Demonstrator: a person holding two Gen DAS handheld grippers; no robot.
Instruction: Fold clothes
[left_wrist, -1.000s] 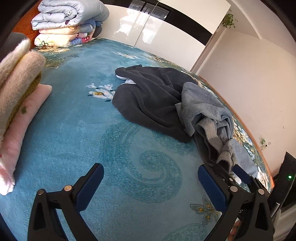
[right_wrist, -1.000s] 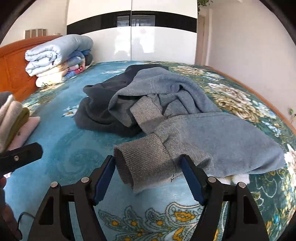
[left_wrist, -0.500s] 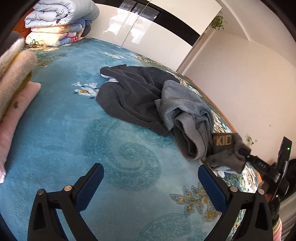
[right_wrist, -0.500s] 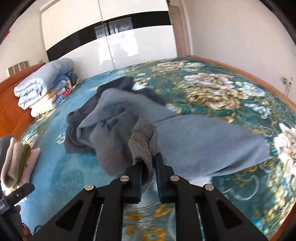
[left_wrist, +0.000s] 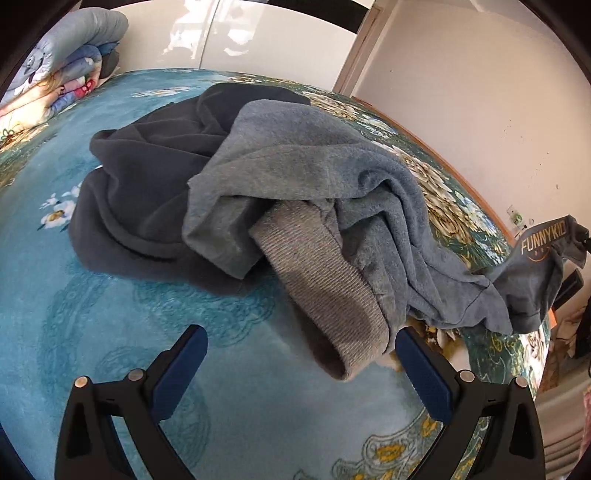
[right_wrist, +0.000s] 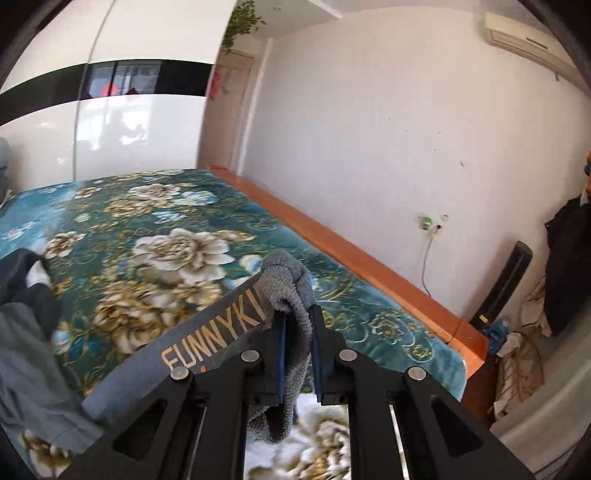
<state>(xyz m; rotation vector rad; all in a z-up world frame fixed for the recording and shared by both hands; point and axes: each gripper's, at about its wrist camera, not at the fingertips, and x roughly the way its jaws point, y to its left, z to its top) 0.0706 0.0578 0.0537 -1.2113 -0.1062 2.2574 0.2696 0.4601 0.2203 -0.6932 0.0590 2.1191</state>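
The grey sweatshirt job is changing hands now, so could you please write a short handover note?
Right tool: shut on the grey sweatshirt, pinching its FUNNYKID-printed edge, lifted off the bed.
Left tool: open, empty, with a ribbed cuff lying just ahead, between its fingers.
The sweatshirt lies crumpled, partly over a dark garment.
Done: one grasp. Left: grip the cuff, spread flat, fold.

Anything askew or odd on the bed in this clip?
Only the expected mess: the grey-blue sweatshirt lies crumpled over a dark garment, its ribbed cuff sticking out between the open left gripper. The right gripper pinches its FUNNYKID-printed part, stretched off the bed. No damage shows.
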